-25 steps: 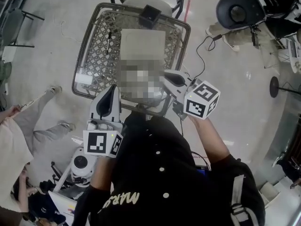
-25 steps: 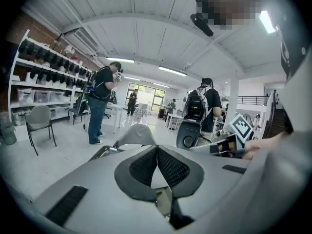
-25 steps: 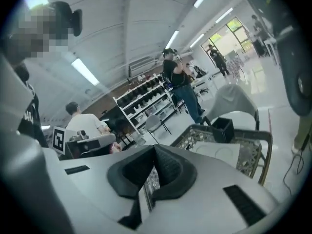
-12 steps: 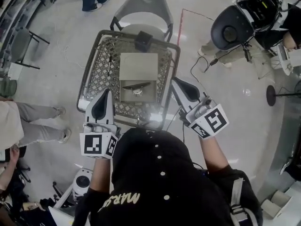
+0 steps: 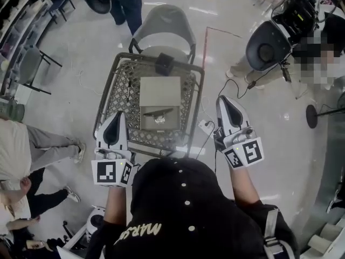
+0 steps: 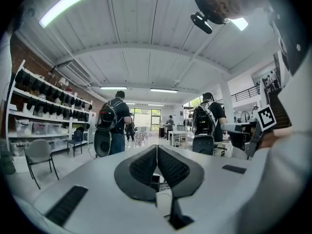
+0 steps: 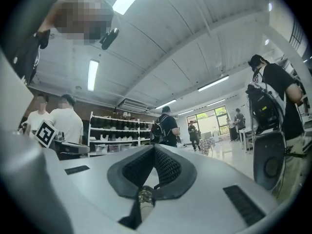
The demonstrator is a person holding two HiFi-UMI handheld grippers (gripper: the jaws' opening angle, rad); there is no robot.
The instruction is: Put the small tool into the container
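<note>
Left gripper (image 5: 116, 115) and right gripper (image 5: 224, 100) point up the frame in the head view, jaws closed and empty. They flank the lower end of one grey wire-mesh shopping cart (image 5: 116, 80) at centre. One beige square box (image 5: 160, 88) sits in the cart. In its lower part lie one slim dark small tool (image 5: 158, 112) and one small shiny piece (image 5: 159, 120). In the left gripper view, the black ribbed pads (image 6: 144, 168) meet with nothing between them. In the right gripper view, the pads (image 7: 168, 167) likewise press together, holding nothing.
</note>
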